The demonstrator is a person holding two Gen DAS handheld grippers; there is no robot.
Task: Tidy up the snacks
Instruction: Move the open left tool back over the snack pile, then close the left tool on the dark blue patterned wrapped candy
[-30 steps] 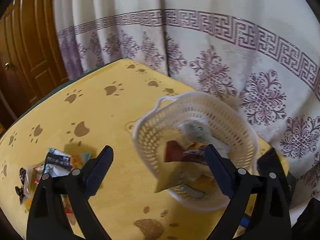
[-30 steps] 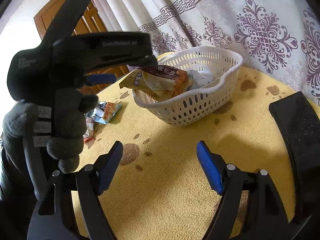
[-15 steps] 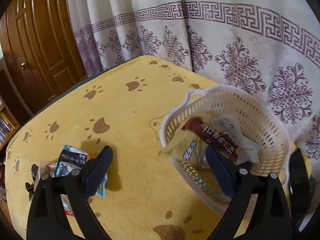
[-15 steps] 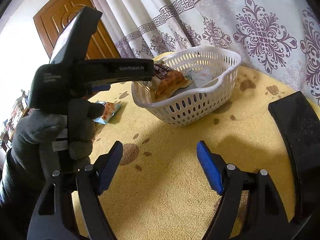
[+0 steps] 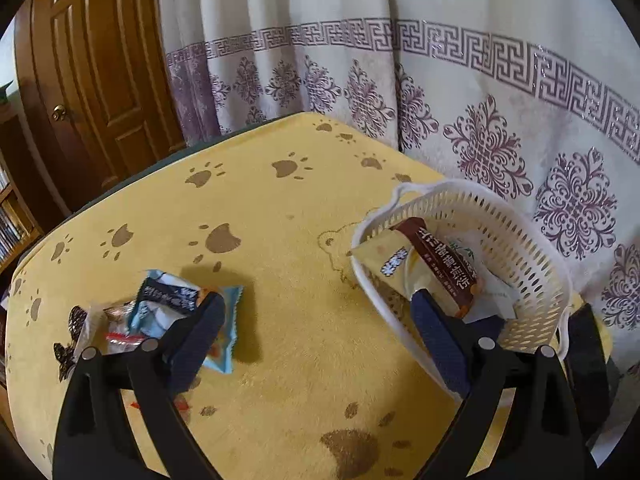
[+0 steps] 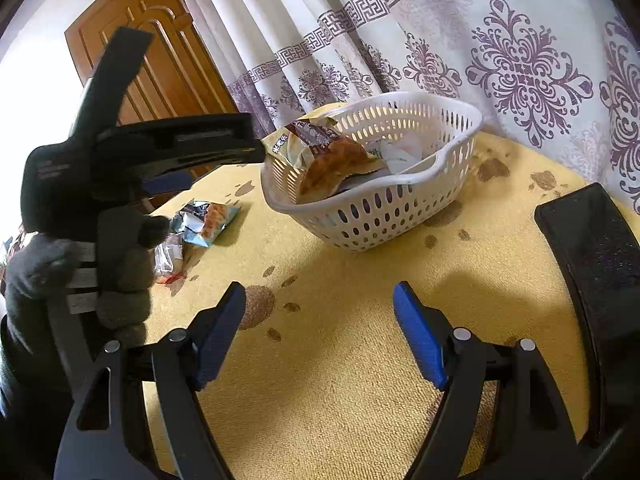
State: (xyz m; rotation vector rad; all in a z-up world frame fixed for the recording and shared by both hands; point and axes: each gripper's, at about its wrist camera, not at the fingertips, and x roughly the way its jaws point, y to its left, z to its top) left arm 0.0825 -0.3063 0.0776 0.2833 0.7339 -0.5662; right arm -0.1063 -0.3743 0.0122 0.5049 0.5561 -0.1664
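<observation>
A white perforated basket (image 5: pixel 532 264) stands at the table's far right and holds several snack packets, with a brown-and-cream packet (image 5: pixel 436 268) leaning on its rim. It also shows in the right wrist view (image 6: pixel 400 216). A small pile of loose packets, topmost a light blue one (image 5: pixel 176 300), lies on the table at the left, also seen in the right wrist view (image 6: pixel 208 220). My left gripper (image 5: pixel 316 320) is open and empty, between pile and basket. My right gripper (image 6: pixel 320 312) is open and empty over bare cloth, in front of the basket.
The table has a yellow paw-print cloth (image 5: pixel 280 208). A patterned curtain (image 5: pixel 440 80) hangs close behind the basket, and a wooden door (image 5: pixel 100 80) is at the far left. A black flat object (image 6: pixel 596 264) lies at the right table edge.
My left gripper has drawn back and left from above the basket, open all along. The snack pile now sits by its left finger. My right gripper has not moved.
</observation>
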